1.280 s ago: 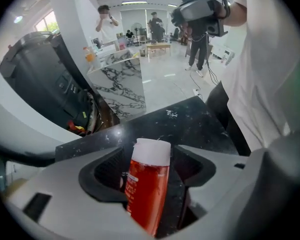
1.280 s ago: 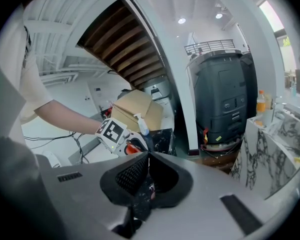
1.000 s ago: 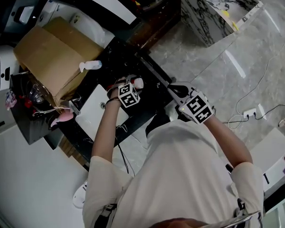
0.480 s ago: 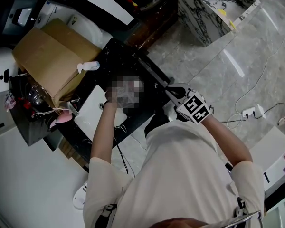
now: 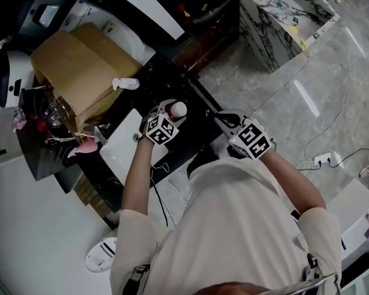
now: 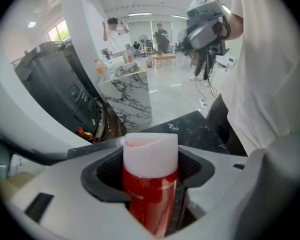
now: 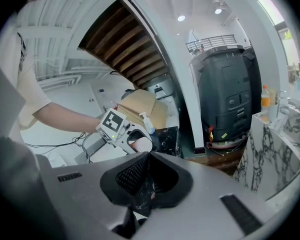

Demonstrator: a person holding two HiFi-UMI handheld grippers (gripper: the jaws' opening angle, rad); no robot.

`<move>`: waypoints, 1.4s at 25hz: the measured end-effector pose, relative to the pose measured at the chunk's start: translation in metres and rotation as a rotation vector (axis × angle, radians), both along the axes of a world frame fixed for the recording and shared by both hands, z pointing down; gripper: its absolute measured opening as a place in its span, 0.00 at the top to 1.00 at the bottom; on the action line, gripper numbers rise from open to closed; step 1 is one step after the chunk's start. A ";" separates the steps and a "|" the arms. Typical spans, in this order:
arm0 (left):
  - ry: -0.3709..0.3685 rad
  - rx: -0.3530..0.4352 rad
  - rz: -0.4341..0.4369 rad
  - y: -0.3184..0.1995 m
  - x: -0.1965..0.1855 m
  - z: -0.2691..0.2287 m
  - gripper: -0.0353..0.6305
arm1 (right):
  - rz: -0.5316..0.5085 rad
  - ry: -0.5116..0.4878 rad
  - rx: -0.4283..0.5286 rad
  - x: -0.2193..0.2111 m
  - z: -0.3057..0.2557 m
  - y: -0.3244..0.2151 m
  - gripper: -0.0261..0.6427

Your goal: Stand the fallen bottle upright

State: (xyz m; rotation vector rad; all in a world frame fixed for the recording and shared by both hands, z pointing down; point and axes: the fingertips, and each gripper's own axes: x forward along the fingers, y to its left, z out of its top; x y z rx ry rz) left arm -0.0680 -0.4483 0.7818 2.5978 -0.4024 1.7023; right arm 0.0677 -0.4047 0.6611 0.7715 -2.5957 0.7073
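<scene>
A red bottle (image 6: 151,189) with a white cap (image 6: 150,151) is clamped between the pads of my left gripper (image 6: 151,179), lying lengthwise along the jaws with its cap past the tips. From the head view, the left gripper (image 5: 174,112) hangs over the black marble tabletop (image 5: 172,78), and the white cap (image 5: 179,109) shows at its tip. The right gripper view also catches the left gripper (image 7: 135,140) and the cap (image 7: 140,145). My right gripper (image 5: 225,119) rests at the table's right edge, its jaws (image 7: 146,184) shut with nothing between them.
A cardboard box (image 5: 80,72) fills the table's far left, with a white pump bottle (image 5: 124,83) lying beside it. A white board (image 5: 124,145) sits at the near left, with pink items (image 5: 80,151) beside it. A marble-patterned counter (image 5: 277,17) stands across the floor.
My left gripper has risen off the table and tilted, carrying the red bottle with it. The right gripper has stayed in place.
</scene>
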 end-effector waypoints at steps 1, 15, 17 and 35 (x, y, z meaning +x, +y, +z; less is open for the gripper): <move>0.022 0.014 -0.027 -0.001 -0.002 -0.007 0.51 | -0.003 -0.002 0.005 -0.001 -0.002 0.000 0.92; 0.340 0.136 -0.426 -0.015 -0.049 -0.084 0.51 | -0.033 -0.010 0.060 -0.014 -0.028 0.001 0.92; 0.369 0.152 -0.471 -0.016 -0.056 -0.088 0.51 | -0.037 -0.011 0.068 -0.017 -0.031 0.001 0.92; 0.591 0.236 -0.755 -0.009 -0.088 -0.103 0.50 | -0.058 -0.001 0.074 -0.028 -0.034 0.017 0.92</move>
